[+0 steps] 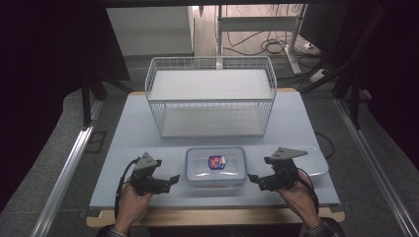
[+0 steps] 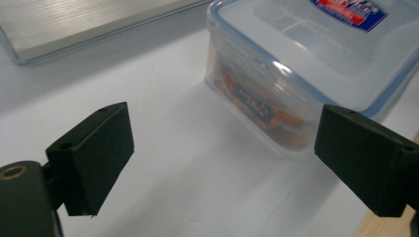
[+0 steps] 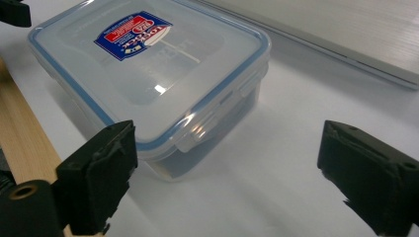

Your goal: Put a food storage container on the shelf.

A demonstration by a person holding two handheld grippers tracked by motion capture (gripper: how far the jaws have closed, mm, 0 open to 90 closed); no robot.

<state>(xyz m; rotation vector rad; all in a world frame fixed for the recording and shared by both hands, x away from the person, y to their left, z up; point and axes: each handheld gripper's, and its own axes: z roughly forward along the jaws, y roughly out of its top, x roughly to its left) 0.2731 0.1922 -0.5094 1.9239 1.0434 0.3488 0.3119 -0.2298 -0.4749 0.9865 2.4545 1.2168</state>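
Note:
A clear plastic food box [image 1: 216,167] with a blue-sealed snap lid and a red and blue label stands at the table's front middle. My left gripper [image 1: 171,180] is open just left of it, jaws pointing at its left side. My right gripper [image 1: 253,178] is open just right of it, jaws pointing at its right side. In the left gripper view the box [image 2: 306,69] is ahead to the right, with something orange inside. In the right gripper view the box [image 3: 153,74] lies ahead to the left, its near corner close to my left jaw. Nothing is held.
A white wire basket [image 1: 211,95] with a shelf stands at the back middle of the light table [image 1: 128,143]. A clear lid or shallow tray [image 1: 316,160] lies right of my right hand. The table's wooden front edge [image 1: 217,216] runs below the hands.

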